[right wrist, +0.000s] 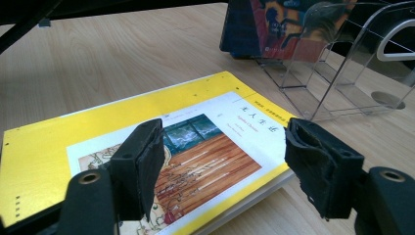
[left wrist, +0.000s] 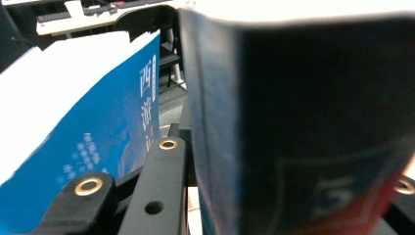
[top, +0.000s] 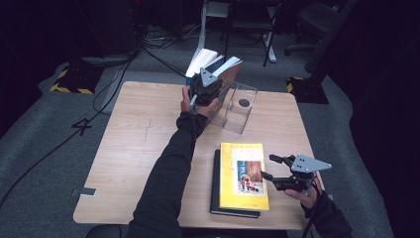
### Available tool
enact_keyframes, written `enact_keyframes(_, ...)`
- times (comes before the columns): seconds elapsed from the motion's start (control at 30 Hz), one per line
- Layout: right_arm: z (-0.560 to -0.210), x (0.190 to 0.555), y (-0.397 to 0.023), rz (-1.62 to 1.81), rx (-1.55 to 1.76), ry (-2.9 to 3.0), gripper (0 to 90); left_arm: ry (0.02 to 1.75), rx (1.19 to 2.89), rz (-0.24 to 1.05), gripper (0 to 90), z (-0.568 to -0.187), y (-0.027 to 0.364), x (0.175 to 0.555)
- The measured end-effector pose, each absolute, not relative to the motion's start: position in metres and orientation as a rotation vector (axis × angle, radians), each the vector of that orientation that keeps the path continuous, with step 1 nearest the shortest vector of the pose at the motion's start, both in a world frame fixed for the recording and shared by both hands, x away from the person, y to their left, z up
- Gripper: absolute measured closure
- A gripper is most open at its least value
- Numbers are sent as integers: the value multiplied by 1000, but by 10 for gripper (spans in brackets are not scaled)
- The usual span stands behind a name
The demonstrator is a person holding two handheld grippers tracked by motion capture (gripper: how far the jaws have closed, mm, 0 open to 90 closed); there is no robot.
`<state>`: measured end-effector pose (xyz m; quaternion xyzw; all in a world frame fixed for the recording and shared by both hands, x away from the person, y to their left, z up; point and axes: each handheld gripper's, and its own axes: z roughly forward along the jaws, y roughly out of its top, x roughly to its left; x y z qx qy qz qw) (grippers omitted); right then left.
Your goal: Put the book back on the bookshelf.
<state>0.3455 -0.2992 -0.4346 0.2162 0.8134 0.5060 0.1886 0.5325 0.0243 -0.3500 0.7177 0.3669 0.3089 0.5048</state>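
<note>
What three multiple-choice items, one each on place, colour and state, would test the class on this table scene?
1. Where does the clear acrylic book stand sit?
A far side of the table
B on the floor
C on the yellow book

2. What colour is the top book of the stack?
A green
B yellow
C white

3. How are the right tongs?
A clamped on a book
B open, empty
C shut tight

Answers: 1 A, it stands beyond the stack; 2 B, its cover border is yellow; 3 B, the pads stand apart over the cover.

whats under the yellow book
A black book lies under the yellow book, its left edge and bottom edge showing; its cover is hidden.
</note>
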Motion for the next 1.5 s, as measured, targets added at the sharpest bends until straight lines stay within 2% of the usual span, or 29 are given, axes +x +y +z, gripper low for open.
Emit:
enact_keyframes(0.23, -433, 346, -302, 1437, 614, 2277, 321, 944, 1728, 740, 736, -365, 15, 551)
enact_keyframes(0.63, -433, 347, -304, 1455, 619, 2276, 323, 936, 1649, 763, 735, -354, 6, 567)
enact_keyframes(0.87, -433, 346, -303, 1454, 606, 2289, 330, 954, 1610, 780, 734, -364, 5, 577)
enact_keyframes(1.2, -434, 347, -304, 1468, 614, 2289, 332, 993, 1599, 844, 728, -376, 7, 573)
enact_keyframes(1.4, -435, 347, -303, 1454, 614, 2298, 330, 1023, 1576, 887, 659, -374, 14, 566)
enact_keyframes(1.5, -435, 347, -303, 1449, 616, 2297, 331, 1021, 1578, 882, 656, -373, 17, 565)
